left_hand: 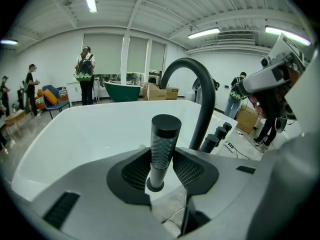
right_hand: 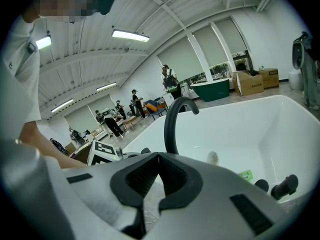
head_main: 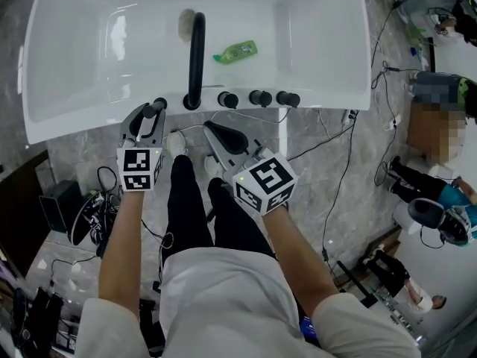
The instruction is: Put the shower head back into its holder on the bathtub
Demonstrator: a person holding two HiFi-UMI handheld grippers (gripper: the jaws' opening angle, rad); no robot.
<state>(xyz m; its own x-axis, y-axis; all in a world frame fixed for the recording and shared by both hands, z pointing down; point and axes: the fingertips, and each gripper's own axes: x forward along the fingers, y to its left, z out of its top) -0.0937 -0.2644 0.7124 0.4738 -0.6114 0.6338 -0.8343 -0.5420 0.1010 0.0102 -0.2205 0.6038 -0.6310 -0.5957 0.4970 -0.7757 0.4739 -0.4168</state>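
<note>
Downward first, from the head view: looking onto a white bathtub with a black arched faucet on its near rim, three black knobs just right of that, and a green bottle lying in the basin. At the rim just left of the faucet, the left gripper, with the shower head at its tips. Beside it and nearer the person, off the tub, the right gripper, over the grey floor.

Next, the left gripper view: pinching the shower head, a dark-capped cylinder with a dimpled grey shaft, upright between the two pads and touching both. Foot of it down at the white rim, in a dark ring; cannot tell how deep it sits. Faucet arching just behind to the right, knobs in a row past it.

Lastly, the right gripper view: jaws pressed together at the tips, nothing between them. Aimed over the rim toward the faucet, with the bottle and knobs at lower right and the left gripper's marker cube at left.
</note>
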